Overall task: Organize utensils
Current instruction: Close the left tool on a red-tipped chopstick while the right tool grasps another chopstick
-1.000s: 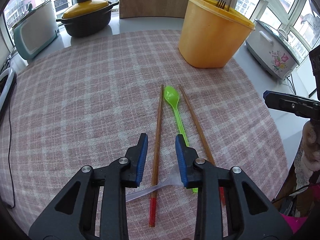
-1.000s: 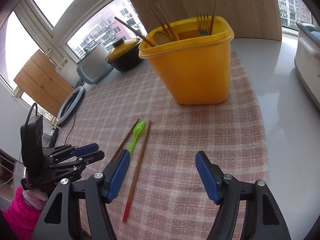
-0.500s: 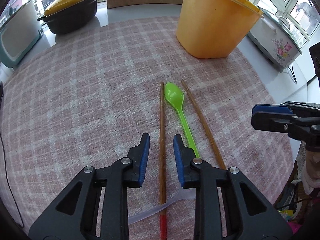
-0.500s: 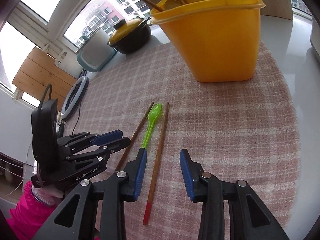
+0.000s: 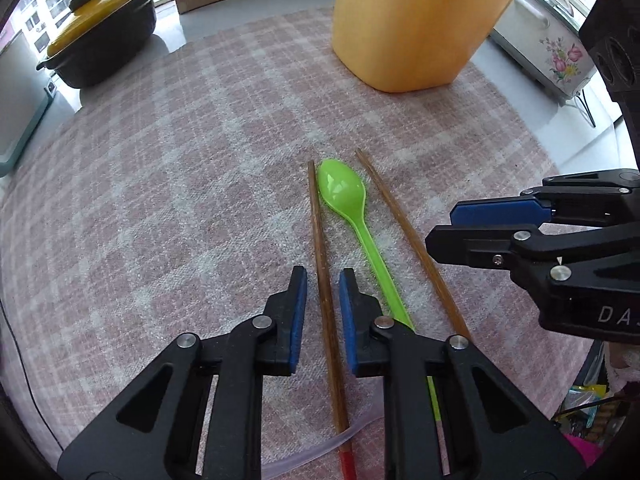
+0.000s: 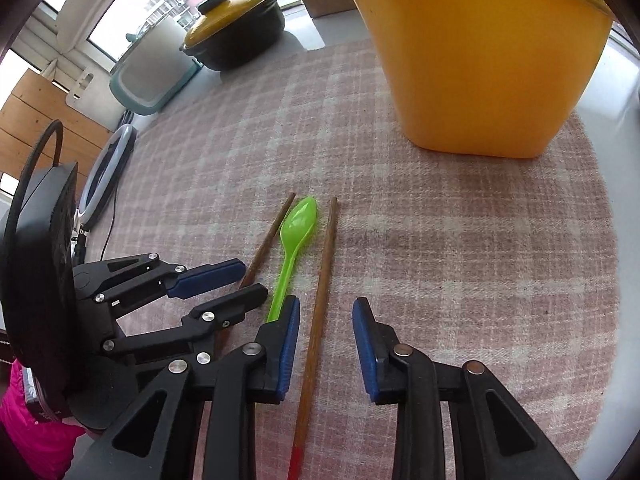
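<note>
Overall surface: pink checked cloth covered the counter, running from the near edge to the yellow container at the far side.
Yellow container: the tall yellow tub stood on the far right part of the cloth, well apart from the loose utensils; its inside was not visible.
Black pot: a black pot with a yellow lid sat on the bare counter at the far left, off the cloth.
White cooker: a flowered white appliance stood at the far right, beyond the tub.
Left gripper: the left gripper pointed steeply down at the near centre of the cloth. Its blue pads straddled the left chopstick with a thin gap showing on each side; the jaws had just been closing and stood narrow, not yet pressing the wood.
Right gripper: the right gripper hung just right of the left one. Its jaws had also just been closing and stood moderately spread, with the right chopstick between them, nearer the left pad, touched by neither.
Left chopstick: lay flat, red end nearest, tip pointing far, just left of the spoon.
Right chopstick: lay flat just right of the spoon, splaying slightly away from it towards the near side.
Green spoon: the green spoon lay between the two chopsticks, bowl up at the far end, handle running near under the left gripper's right finger.
Clear item: a translucent plastic handle lay across the near edge, under the left chopstick's red end.
</note>
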A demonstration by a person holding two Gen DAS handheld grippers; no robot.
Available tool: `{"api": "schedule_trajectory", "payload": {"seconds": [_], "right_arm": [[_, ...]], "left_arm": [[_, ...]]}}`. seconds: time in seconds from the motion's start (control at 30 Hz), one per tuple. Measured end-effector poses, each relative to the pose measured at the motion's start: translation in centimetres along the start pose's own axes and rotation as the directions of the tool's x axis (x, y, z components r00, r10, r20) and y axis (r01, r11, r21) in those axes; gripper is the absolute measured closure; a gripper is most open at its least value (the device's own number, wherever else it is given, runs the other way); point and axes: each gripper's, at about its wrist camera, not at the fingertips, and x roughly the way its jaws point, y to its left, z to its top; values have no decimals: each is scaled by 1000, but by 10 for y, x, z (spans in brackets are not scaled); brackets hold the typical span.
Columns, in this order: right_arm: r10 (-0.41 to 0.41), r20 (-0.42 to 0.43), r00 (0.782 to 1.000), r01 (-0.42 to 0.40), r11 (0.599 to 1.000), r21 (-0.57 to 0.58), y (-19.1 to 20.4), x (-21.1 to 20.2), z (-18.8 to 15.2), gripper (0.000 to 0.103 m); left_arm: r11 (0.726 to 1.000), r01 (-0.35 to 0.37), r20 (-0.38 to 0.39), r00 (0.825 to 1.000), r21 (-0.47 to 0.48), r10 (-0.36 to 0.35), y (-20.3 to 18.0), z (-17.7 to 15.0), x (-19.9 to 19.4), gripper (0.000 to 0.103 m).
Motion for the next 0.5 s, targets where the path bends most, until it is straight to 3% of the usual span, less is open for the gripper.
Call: {"api": "schedule_trajectory", "payload": {"seconds": [0.23,0.5], "right_arm": [[-34,-28,999,34,999,-7,7,16,9,75],[-172,-58,983,163,978,-126,34,31,19,77]], "left_arm": [[994,71,10,997,-78,-70,19,1,0,96],[988,81,29,997,-128,-78,37,-3,-7,97]]}}
